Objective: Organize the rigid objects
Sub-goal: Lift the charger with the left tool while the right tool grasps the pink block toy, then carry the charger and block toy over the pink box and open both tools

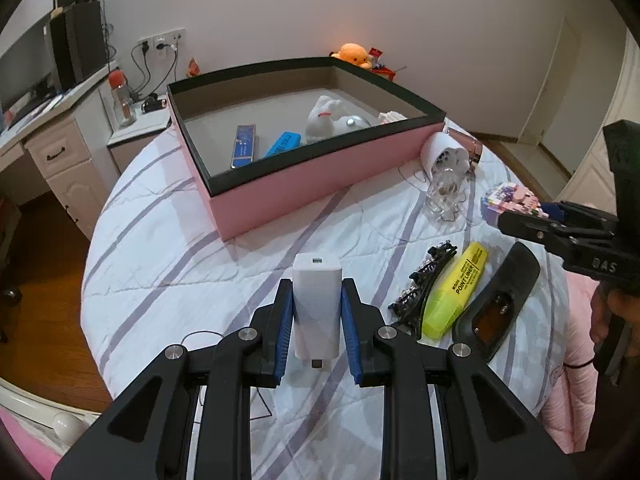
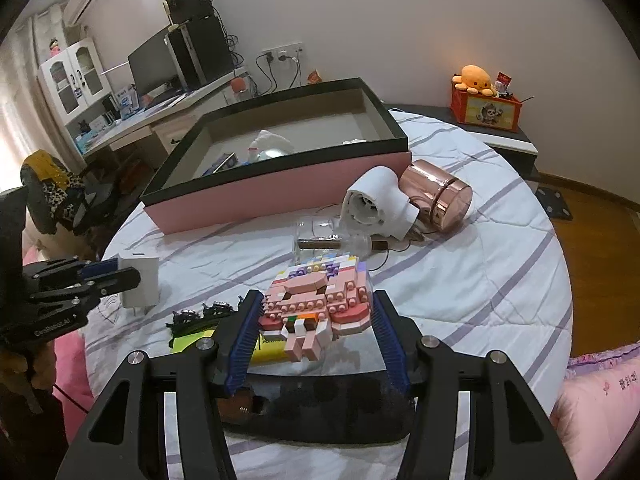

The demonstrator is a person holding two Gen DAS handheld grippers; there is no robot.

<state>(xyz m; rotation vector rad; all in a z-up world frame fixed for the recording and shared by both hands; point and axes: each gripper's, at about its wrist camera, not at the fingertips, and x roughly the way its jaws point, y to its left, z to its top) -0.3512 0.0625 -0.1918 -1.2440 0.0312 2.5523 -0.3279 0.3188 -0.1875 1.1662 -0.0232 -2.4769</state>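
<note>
Left gripper [image 1: 316,312]: blue pads clamped on white charger [image 1: 317,308], held above striped bedspread [image 1: 160,264]. Right gripper [image 2: 316,316]: jaws half-spread, pressed on pink brick figure [image 2: 320,304]. Pink box [image 1: 304,184] beyond holds earlier items. Yellow highlighter [image 1: 456,288], black hair clip [image 1: 424,288] lie on bedspread between grippers.

Below the right gripper [image 2: 316,320], the yellow highlighter [image 2: 272,350] is largely hidden by the pink brick figure [image 2: 316,308]. Beyond it, the box's [image 2: 280,184] contents are partly screened by its near wall.
</note>
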